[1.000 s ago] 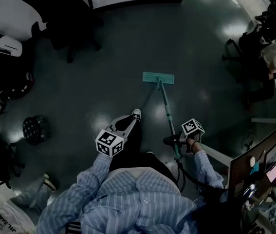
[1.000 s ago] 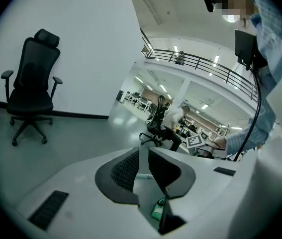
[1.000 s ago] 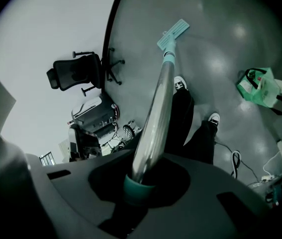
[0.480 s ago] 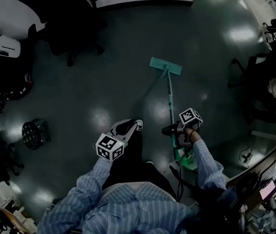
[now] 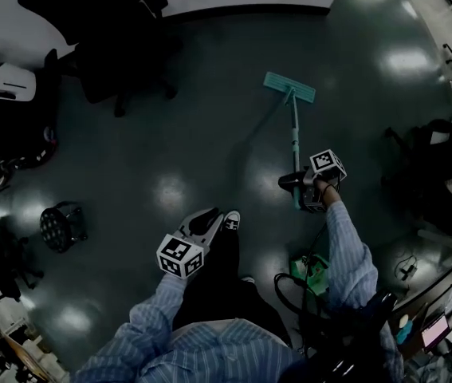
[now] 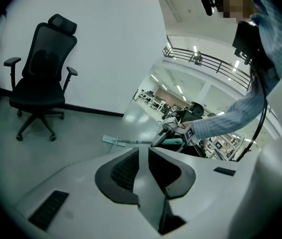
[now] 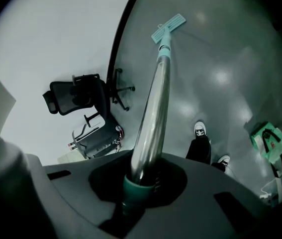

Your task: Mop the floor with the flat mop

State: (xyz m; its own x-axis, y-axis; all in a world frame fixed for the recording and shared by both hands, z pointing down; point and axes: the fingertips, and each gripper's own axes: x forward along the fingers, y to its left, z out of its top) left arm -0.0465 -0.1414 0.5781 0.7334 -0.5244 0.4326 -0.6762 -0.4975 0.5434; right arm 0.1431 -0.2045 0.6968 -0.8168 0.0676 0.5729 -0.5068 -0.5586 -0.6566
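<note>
The right tongs (image 7: pixel 141 183) are closed tight on the flat mop (image 5: pixel 294 126), gripping the teal collar at the near end of its metal handle (image 7: pixel 153 108), which runs straight out between the jaws. From the head view the handle slants forward and slightly left from the person's outstretched right arm, and the teal mop head (image 5: pixel 289 87) lies flat on the dark, glossy floor (image 5: pixel 170 158), well ahead of the person and close to the black skirting of the far wall. The left tongs (image 6: pixel 143 151) hold nothing: their jaws are drawn almost together, with only a thin slit between the black pads. They hang low in front of the person's body, just beside a black-and-white shoe (image 5: pixel 231 220), well apart from the mop. A black office chair (image 5: pixel 122 46) stands on the floor to the left of the mop head, near the white wall. A green object with dark cables (image 5: pixel 312 266) lies on the floor below the right arm, close to the person's right side. Ceiling lights show as pale patches on the floor
</note>
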